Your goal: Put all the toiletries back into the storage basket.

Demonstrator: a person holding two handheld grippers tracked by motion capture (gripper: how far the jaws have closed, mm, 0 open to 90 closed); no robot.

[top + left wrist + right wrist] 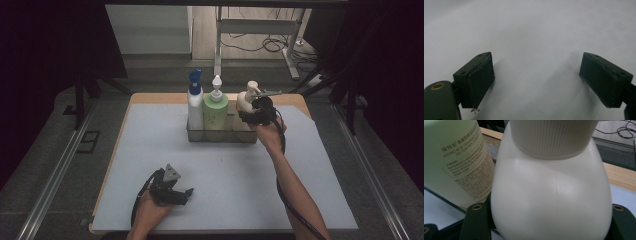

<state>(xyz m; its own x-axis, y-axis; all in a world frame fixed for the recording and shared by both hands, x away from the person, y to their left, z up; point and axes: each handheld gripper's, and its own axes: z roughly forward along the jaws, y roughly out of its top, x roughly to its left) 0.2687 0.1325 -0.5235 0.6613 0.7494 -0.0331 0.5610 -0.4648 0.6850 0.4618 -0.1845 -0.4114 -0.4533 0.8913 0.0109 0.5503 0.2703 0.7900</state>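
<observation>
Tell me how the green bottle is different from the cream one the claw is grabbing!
The green bottle is a straight tube; the cream bottle is round and bulgy. The green bottle has small printed writing on its side, while the cream bottle's side is plain. The right claw has its jaws on either side of the cream bottle; nothing touches the green bottle. Both have pump tops and stand side by side in the clear tray.

The pump bottle (551, 195) was cream with a ribbed collar; the shampoo bottle (456, 160) pale green with brown print; the spray bottle (195, 102) white, blue-capped. The table mat (225, 170) was pale grey-blue.
</observation>
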